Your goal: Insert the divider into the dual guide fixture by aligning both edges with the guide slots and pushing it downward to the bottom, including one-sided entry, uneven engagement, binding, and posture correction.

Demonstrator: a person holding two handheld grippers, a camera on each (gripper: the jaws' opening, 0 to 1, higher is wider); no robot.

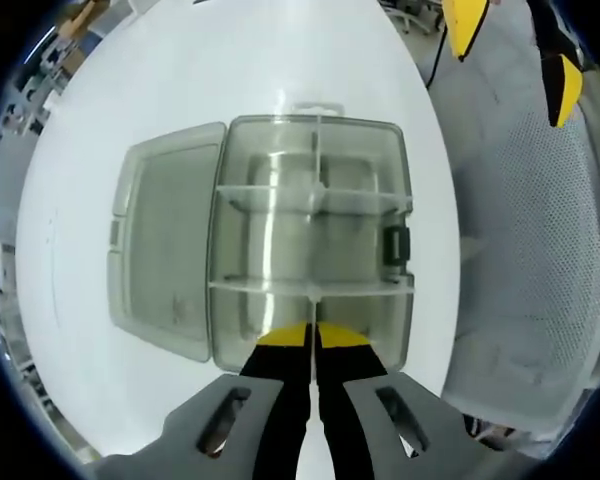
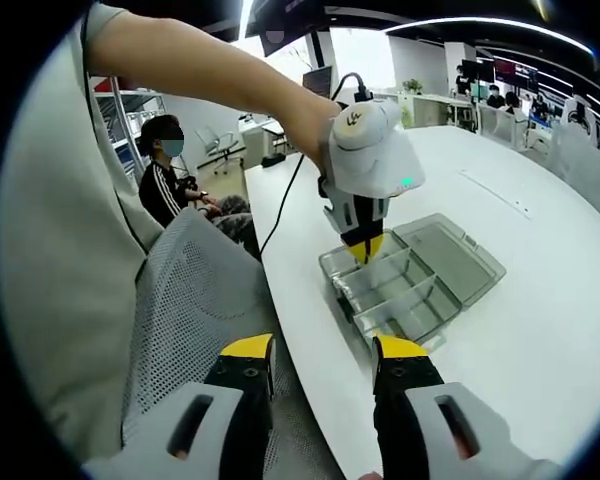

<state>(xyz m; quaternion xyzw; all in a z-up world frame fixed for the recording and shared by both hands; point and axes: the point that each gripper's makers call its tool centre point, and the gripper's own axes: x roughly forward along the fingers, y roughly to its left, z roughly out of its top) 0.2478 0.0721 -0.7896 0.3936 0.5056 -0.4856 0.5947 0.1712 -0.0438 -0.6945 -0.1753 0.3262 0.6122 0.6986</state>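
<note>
Your left tongs (image 1: 310, 337) were pinched on the clear divider (image 1: 312, 288) seated across the open box (image 1: 310, 240) on the white surface (image 1: 90, 140). From the right gripper view, your right tongs (image 2: 320, 355) gaped apart over a mesh chair (image 2: 195, 290), holding nothing.

The compartment box (image 1: 310, 240) is clear, glossy plastic (lid too), on a smooth white table (image 1: 90, 120) beside a grey mesh chair (image 2: 195, 290).

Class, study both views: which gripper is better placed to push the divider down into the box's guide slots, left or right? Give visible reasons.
Left. The left gripper is shut on the divider, directly above the clear box. The right gripper is open, off the table's edge, over a mesh chair.
</note>
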